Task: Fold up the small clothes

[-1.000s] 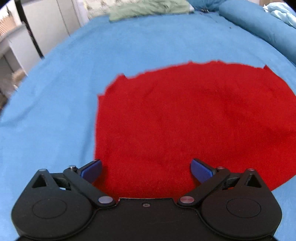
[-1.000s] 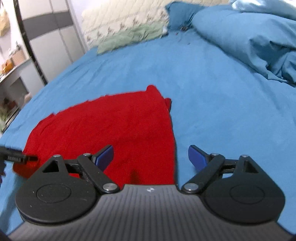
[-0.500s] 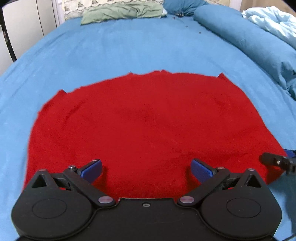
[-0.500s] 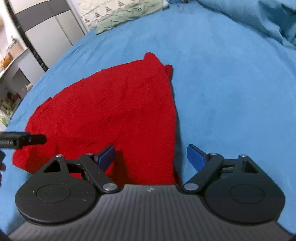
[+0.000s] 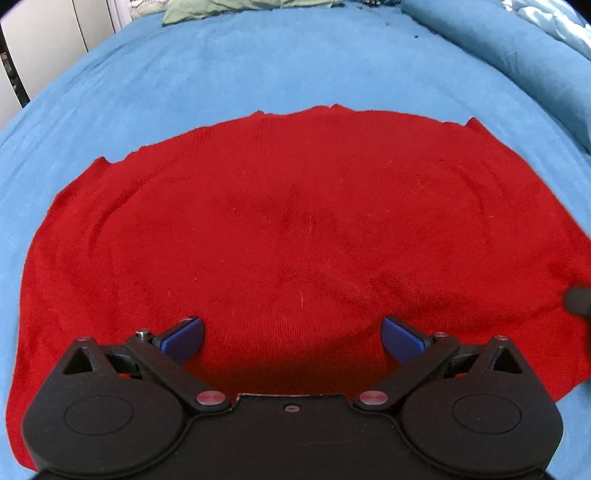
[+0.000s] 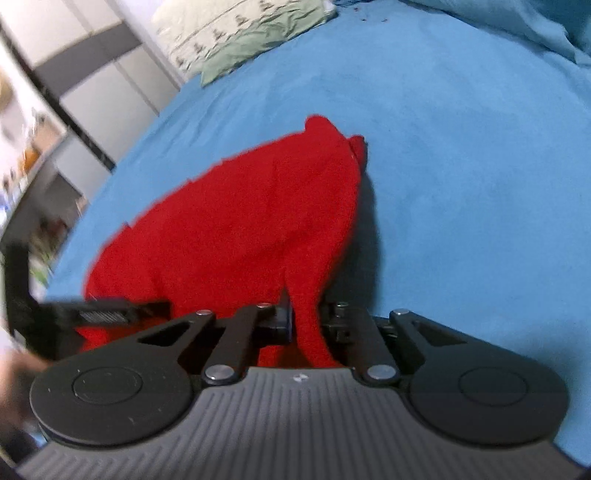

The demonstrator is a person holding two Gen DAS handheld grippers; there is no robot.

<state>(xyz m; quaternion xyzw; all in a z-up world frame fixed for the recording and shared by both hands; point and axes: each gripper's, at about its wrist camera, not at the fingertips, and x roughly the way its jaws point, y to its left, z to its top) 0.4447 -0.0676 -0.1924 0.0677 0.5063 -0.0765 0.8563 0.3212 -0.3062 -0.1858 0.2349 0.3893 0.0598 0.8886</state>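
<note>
A: Seen from the left wrist: red garment [image 5: 295, 236] spread flat and wide on the blue bedsheet [image 5: 258, 66], near edge running under the left gripper [image 5: 291, 339]. Blue fingertips [image 5: 183, 338] held wide apart above the cloth, gripping nothing. Only a dark blurred tip of the right gripper [image 5: 576, 301] at the far right edge, over the garment's right corner.

B: From the right wrist, more told about that corner: right gripper [image 6: 306, 321] clenched on a pinched ridge of the red garment [image 6: 240, 229], fabric drawn up into a narrow fold between the closed fingers. Rest of the cloth sloping away to the left and far side. Left gripper [image 6: 107, 310] blurred, low at the garment's near left part.

A: Farther off?

B: Green cloth [image 6: 258, 40] by a patterned pillow [image 6: 207, 33] at the far end of the bed; rumpled blue duvet [image 5: 517, 48] along the right. No containers to be made out in either view.
</note>
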